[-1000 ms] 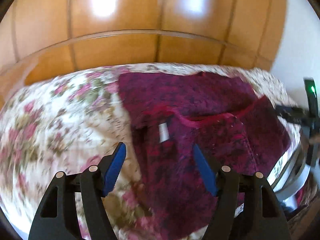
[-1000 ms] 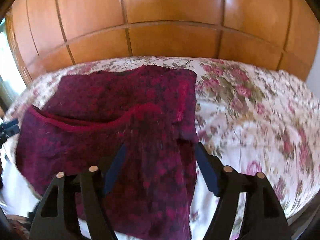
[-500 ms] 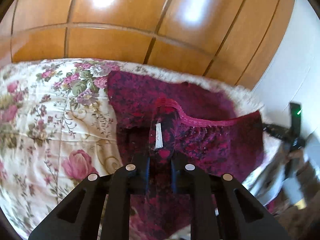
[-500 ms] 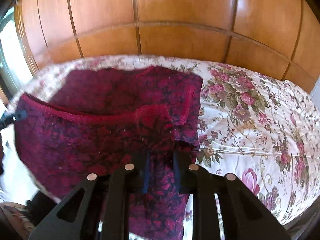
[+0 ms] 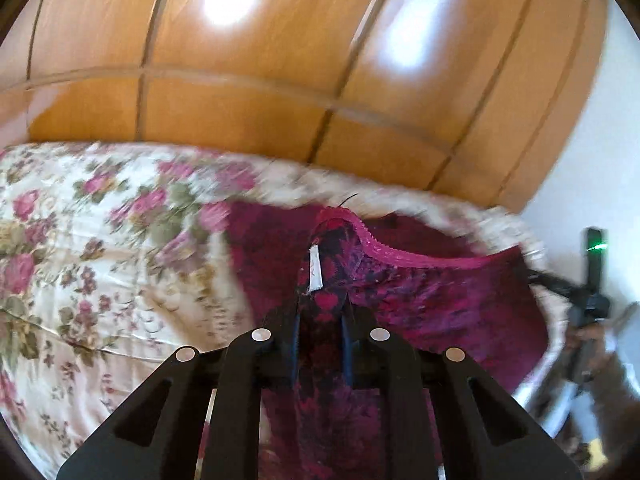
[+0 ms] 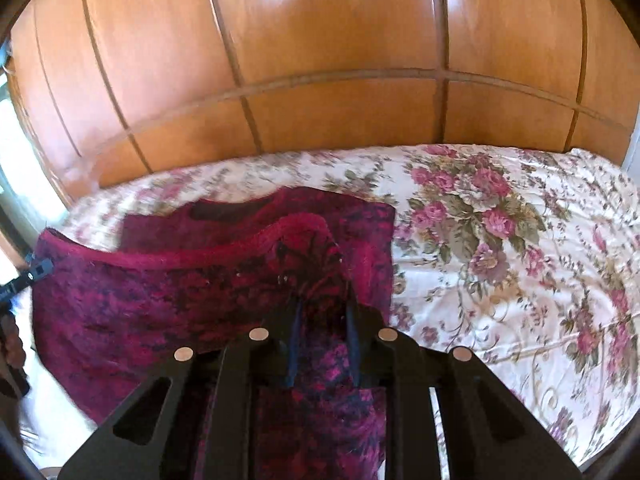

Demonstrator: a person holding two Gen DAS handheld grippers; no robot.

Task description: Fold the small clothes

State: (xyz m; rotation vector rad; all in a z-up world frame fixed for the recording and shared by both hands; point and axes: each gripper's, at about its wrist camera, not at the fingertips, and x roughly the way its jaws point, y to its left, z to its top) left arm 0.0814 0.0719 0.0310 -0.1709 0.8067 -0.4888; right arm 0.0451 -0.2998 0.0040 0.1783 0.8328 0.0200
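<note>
Garment (image 6: 168, 300) hem — stretched crosswise between grips

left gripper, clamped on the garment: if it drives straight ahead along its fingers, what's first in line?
Probably more of the crimson garment that the left gripper holds: its back layer lies flat just beyond the lifted edge. Past that come the floral bedspread and the wooden headboard. Depth is unclear in the fisheye view.

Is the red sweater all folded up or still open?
Partly folded. The sweater has its near edge lifted over the flat part, pinched by the left gripper and right gripper.
</note>
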